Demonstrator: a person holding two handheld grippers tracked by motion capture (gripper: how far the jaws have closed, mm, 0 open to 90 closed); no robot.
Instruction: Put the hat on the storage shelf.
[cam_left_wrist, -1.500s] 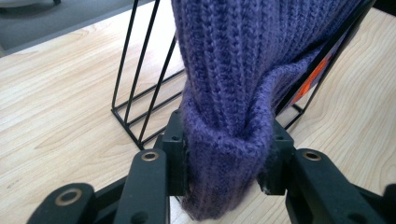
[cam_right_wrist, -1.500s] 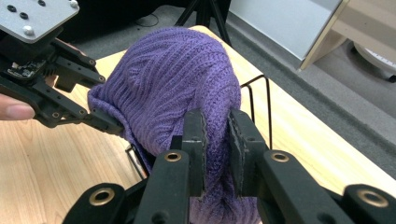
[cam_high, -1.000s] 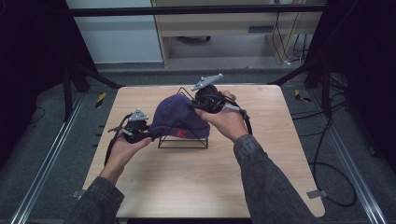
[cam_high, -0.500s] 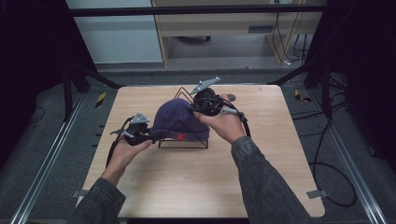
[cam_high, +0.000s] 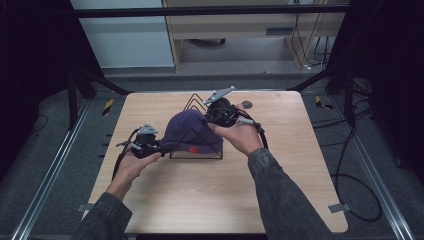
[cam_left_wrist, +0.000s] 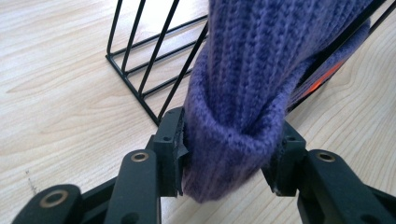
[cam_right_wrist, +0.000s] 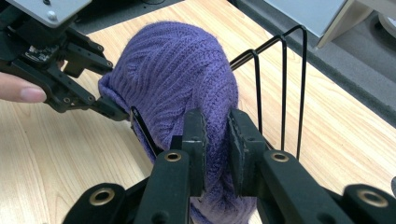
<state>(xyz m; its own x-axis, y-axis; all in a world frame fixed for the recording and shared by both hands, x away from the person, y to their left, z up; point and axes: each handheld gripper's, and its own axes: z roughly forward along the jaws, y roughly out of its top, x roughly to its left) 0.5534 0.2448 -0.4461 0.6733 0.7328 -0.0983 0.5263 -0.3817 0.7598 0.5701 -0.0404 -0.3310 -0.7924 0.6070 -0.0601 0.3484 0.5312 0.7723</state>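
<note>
High view has the purple ribbed knit beanie (cam_high: 192, 132) draped over the black wire rack (cam_high: 200, 106) in the middle of the light wooden table (cam_high: 280, 195), one gripper on each end of it. The left gripper (cam_left_wrist: 229, 154) has the rolled cuff sitting between its jaws; they've just been easing apart, and the pads look like they're barely touching the knit, more cradling than gripping. The right gripper (cam_right_wrist: 215, 140) is pinched tight on a fold of the crown, on the side by the rack's upright wires.

My take on doing this well: the hat looks about seated, so let the cuff drop clear before pulling the left hand back, otherwise the knit could snag on a pad and drag the beanie off. Keep the right pinch on until the cuff end hangs free, then release straight up so the wires don't catch.
</note>
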